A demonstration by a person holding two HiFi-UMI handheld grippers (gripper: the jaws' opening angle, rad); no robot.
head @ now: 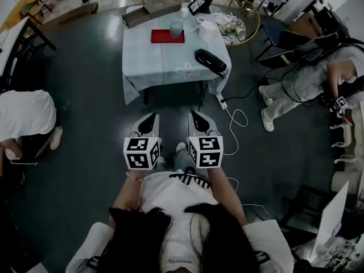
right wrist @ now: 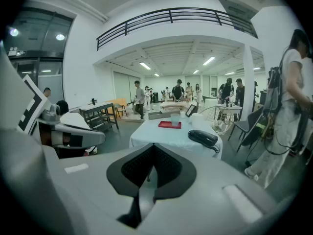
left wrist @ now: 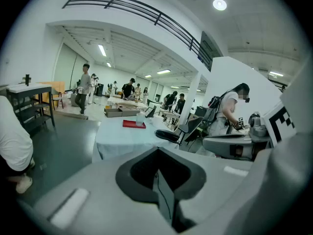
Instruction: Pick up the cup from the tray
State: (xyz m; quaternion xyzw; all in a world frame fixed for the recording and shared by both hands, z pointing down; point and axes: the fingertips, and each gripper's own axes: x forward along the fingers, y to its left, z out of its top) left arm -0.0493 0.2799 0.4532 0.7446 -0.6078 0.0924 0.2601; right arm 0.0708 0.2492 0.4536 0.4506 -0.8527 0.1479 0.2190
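Note:
A pale translucent cup (head: 176, 27) stands upright on a flat red tray (head: 165, 37) at the far side of a table with a light cloth (head: 170, 61). My left gripper (head: 149, 118) and right gripper (head: 197, 116) are side by side close to my body, well short of the table, over the dark floor. Both are shut with nothing between the jaws. In the left gripper view the cup (left wrist: 140, 118) and tray (left wrist: 133, 124) are small and far beyond the closed gripper (left wrist: 157, 173). In the right gripper view the cup (right wrist: 175, 119) stands on the tray (right wrist: 169, 125), far ahead of the shut gripper (right wrist: 145, 177).
A black handset-like device (head: 210, 60) lies at the table's near right corner, with a white cylinder (head: 208, 30), a tablet (head: 200, 3) and a cardboard box (head: 151, 11) at the back. A white cable (head: 233, 121) trails on the floor. People sit at left (head: 23, 115) and right (head: 307, 84).

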